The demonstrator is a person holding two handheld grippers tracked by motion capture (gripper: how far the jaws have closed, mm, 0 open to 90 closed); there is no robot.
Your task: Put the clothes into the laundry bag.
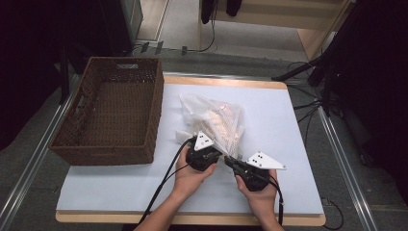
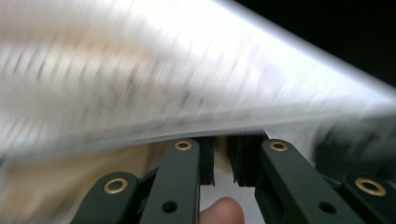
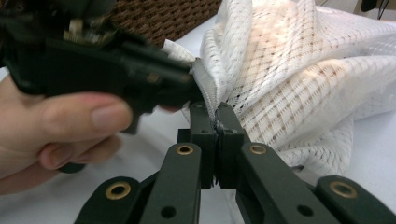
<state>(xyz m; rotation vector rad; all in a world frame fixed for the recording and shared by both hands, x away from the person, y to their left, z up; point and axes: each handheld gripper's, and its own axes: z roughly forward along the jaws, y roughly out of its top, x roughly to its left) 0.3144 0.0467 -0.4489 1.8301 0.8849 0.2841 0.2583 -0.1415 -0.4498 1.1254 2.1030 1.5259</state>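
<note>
The right tongs [image 3: 217, 122] are clamped shut on the edge of the white mesh bag [image 3: 299, 79]. The left tongs [image 2: 222, 161], just beside them, stand narrowly apart at the same bag's edge, though blur hides whether they grip it. The bag lies bunched on the table [image 1: 120, 185] just beyond both tongs.

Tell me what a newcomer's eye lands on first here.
The white mesh bag, bunched at the middle of the white table, with both tongs at its near edge. The right tongs are shut on its edge; the left tongs are nearly shut beside them. A brown wicker basket stands on the table's left.
</note>
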